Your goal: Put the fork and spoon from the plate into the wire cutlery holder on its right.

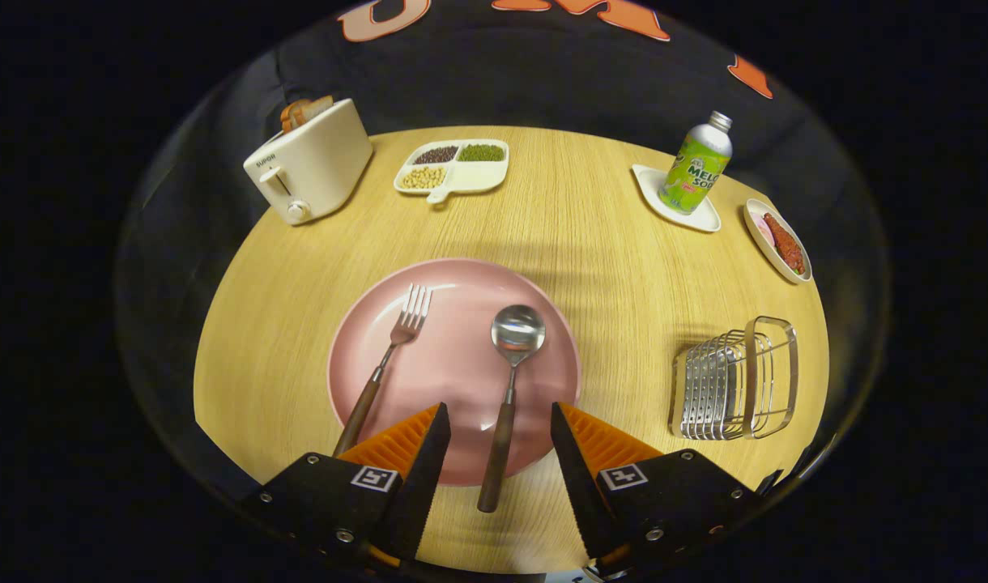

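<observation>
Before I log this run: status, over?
Tool open, astride spoon handle, not gripping. Fork and spoon both on pink plate. Wire cutlery holder right of plate, nothing between them.

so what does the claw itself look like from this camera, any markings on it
The claw has two wedge-shaped fingers that taper toward the tips, with ribbed outer faces and sawtooth-edged inner faces. Each finger sits on a black angular block held by small silver screws. Each block carries a square black-and-white marker tag. No cables or sleeve are in sight. The fingers stand apart on either side of the wooden-handled steel spoon.
</observation>
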{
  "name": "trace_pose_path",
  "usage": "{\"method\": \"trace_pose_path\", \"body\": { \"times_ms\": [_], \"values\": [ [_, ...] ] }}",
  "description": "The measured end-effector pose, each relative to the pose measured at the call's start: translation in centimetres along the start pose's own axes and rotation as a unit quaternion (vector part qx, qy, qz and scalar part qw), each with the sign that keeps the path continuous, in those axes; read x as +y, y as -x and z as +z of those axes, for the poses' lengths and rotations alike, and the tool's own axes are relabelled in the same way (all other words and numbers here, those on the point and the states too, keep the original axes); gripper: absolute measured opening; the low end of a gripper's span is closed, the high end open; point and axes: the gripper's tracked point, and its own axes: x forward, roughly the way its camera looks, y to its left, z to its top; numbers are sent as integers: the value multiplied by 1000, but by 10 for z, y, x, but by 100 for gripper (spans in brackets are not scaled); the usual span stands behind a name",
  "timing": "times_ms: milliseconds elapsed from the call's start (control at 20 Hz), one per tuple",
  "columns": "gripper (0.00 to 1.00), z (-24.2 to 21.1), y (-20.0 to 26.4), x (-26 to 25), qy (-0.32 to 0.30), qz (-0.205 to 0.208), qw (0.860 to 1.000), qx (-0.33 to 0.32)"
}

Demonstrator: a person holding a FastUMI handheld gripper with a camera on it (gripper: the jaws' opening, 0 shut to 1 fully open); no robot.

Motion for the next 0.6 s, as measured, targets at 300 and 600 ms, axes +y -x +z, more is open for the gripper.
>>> {"method": "trace_pose_path", "body": {
  "times_ms": [300, 600],
  "values": [
    [49, -6, -23, -1, -4, -20, 999, 35],
    [16, -18, -30, 1, -16, -29, 997, 63]
  ]
}}
